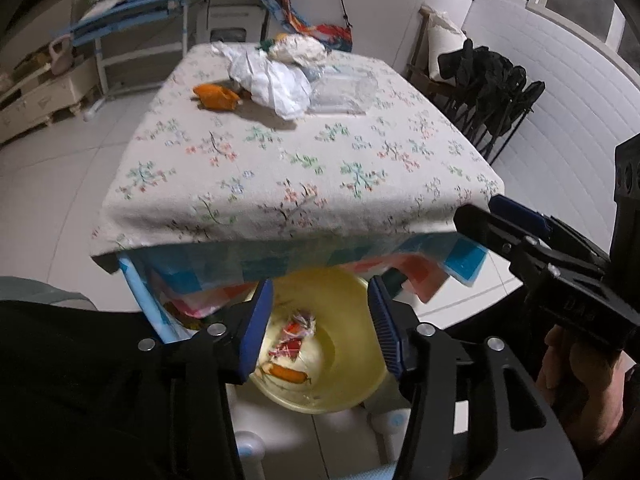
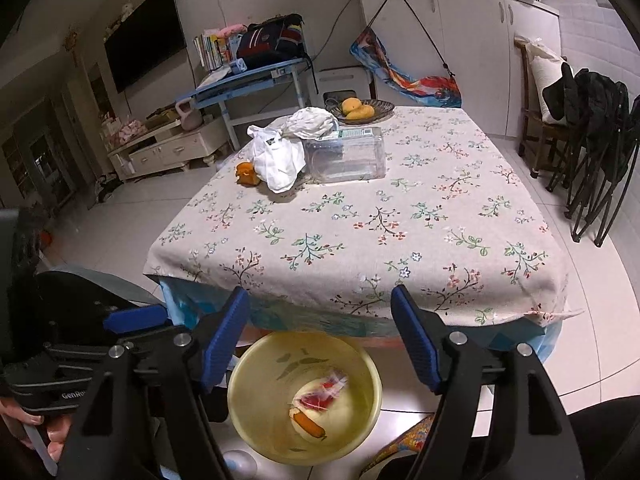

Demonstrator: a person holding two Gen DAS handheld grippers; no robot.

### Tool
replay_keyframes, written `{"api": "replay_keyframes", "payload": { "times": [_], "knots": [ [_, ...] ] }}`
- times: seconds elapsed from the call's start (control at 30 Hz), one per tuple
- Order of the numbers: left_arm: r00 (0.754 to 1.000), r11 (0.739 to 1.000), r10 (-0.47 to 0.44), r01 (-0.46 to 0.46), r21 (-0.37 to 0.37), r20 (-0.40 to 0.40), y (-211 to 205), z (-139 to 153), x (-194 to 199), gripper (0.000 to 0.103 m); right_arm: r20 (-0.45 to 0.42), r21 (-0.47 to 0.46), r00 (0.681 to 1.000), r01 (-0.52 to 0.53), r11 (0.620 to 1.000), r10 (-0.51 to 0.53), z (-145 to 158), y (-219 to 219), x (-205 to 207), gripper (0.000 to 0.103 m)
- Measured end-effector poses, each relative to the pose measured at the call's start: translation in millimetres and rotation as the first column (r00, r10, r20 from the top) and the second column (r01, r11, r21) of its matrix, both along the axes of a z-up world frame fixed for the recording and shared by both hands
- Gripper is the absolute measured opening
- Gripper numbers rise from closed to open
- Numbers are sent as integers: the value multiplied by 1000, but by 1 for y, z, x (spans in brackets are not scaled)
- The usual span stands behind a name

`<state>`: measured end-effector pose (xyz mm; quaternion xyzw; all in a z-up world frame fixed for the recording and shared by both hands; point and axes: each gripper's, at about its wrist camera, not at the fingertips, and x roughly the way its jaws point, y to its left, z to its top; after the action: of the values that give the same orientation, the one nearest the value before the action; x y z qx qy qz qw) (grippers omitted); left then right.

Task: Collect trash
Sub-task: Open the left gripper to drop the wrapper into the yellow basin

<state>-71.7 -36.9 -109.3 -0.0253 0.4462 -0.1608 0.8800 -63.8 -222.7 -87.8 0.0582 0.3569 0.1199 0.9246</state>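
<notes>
A yellow bowl (image 1: pixel 352 344) (image 2: pixel 260 392) stands low, just off the table's near edge. In it lie a red and white wrapper (image 1: pixel 296 332) (image 2: pixel 324 394) and an orange sausage-like piece (image 1: pixel 290 374) (image 2: pixel 308 422). My left gripper (image 1: pixel 320 282) hangs open above the bowl with nothing between its blue pads. My right gripper (image 2: pixel 320 291) is open and empty over it too. Far back on the floral tablecloth (image 2: pixel 400 220) lie an orange peel (image 1: pixel 216 98) (image 2: pixel 248 174), a crumpled white bag (image 1: pixel 276 80) (image 2: pixel 278 156) and a clear plastic box (image 1: pixel 344 92) (image 2: pixel 344 154).
A dish of yellow fruit (image 2: pixel 360 110) and a wad of white paper (image 2: pixel 312 120) sit at the table's far end. Folded black chairs (image 2: pixel 592 152) stand to the right, a blue desk (image 2: pixel 248 80) behind. A person's hand (image 1: pixel 572 364) holds the right gripper.
</notes>
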Motion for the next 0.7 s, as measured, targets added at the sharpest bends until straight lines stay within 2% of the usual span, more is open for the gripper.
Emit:
{"api": "replay_keyframes", "payload": {
  "times": [0.4,0.7],
  "knots": [
    [986,993,75,-87,78,151,6,20,-6,58,28,-4,1000,-3,1000,3,2,1,-2,74],
    [974,985,113,-136,107,197,9,29,-4,62,46,6,999,-23,1000,22,7,6,-3,77]
  ]
}}
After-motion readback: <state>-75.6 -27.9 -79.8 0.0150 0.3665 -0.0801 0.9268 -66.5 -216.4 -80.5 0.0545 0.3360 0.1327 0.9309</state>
